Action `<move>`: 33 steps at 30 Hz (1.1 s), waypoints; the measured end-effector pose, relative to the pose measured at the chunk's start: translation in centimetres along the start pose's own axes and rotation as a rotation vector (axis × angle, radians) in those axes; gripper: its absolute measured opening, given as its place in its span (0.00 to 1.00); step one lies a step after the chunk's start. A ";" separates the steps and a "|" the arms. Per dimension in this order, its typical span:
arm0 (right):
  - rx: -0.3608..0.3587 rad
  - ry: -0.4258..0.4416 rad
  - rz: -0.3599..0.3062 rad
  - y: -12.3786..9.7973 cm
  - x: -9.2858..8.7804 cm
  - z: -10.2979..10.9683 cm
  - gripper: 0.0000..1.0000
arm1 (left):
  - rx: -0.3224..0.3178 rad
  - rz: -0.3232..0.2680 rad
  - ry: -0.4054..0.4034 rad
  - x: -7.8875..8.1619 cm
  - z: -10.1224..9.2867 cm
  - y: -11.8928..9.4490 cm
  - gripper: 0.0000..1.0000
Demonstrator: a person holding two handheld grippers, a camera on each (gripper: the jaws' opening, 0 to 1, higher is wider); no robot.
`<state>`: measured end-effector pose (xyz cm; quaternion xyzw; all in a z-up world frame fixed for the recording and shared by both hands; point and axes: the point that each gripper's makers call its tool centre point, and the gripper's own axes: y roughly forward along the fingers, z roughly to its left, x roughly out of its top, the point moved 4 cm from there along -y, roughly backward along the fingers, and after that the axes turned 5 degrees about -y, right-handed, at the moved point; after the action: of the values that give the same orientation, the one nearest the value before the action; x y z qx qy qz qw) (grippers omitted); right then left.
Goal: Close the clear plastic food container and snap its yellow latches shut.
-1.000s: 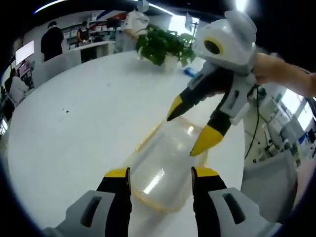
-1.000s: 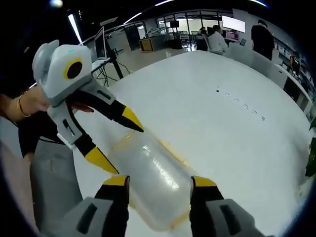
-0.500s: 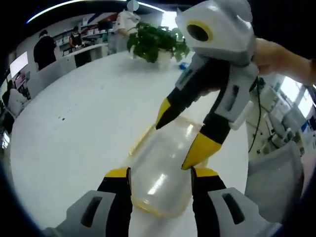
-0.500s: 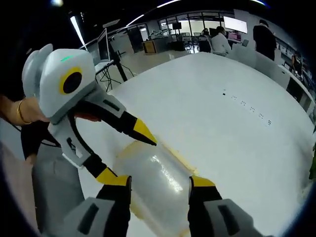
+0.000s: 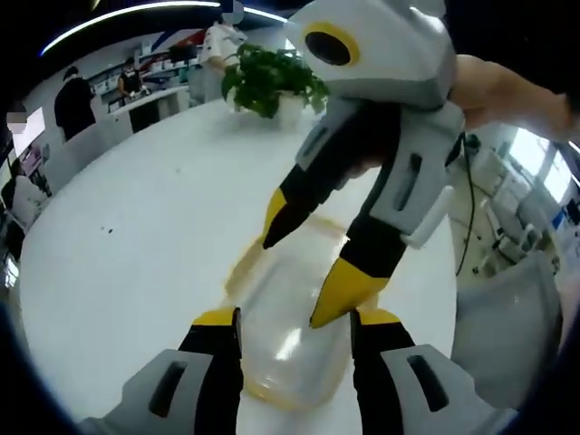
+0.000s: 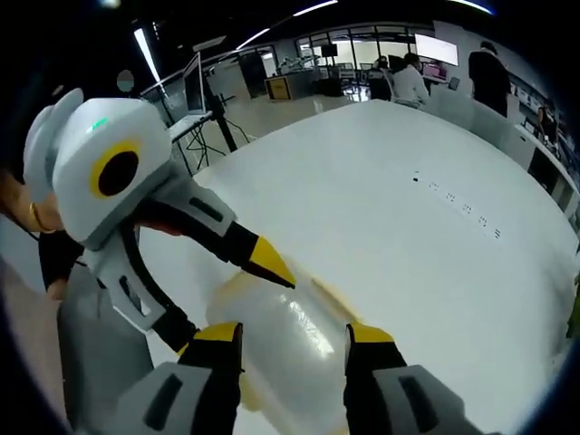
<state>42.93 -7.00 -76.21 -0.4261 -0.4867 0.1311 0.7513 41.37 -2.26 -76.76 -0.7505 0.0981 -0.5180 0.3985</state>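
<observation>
Both tongs stand wide and empty over the clear container (image 5: 290,340), lid down, on the white worktop (image 5: 136,254). The left tongs (image 5: 294,317) straddle its near end; the right tongs (image 6: 283,333) straddle the opposite one. Best to press each yellow latch (image 5: 243,265) squarely, bracing the other end. Behind: a potted plant (image 5: 267,82), people at desks.

Container (image 5: 290,340) on table (image 5: 136,263); plant (image 5: 267,82) at far edge.

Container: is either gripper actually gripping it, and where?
Neither. Both sets of jaws stand open around the clear container: the left gripper at one end, the right gripper at the opposite end. Contact cannot be told.
</observation>
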 end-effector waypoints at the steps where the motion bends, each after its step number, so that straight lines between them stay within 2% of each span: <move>1: 0.001 -0.006 0.001 0.0 0.0 0.0 0.43 | -0.001 0.000 0.010 0.0 -0.1 0.0 0.46; 20: 0.043 -0.185 0.085 1.2 0.4 -0.8 0.48 | -0.034 0.012 0.214 -0.2 -1.8 1.3 0.53; 26: 0.064 -0.218 0.099 1.6 0.8 -1.2 0.49 | -0.001 0.028 0.311 -0.9 -1.9 1.9 0.55; 28: 0.093 -0.243 0.119 1.8 0.6 -1.3 0.49 | 0.010 0.030 0.347 -1.0 -2.1 1.9 0.55; 33: 0.137 -0.279 0.160 2.3 0.2 -1.5 0.49 | 0.036 0.043 0.385 -1.2 -2.2 2.1 0.57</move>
<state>44.82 -6.25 -78.05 -0.3888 -0.5407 0.2811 0.6910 39.56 -4.08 -78.77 -0.6282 0.1790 -0.6451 0.3966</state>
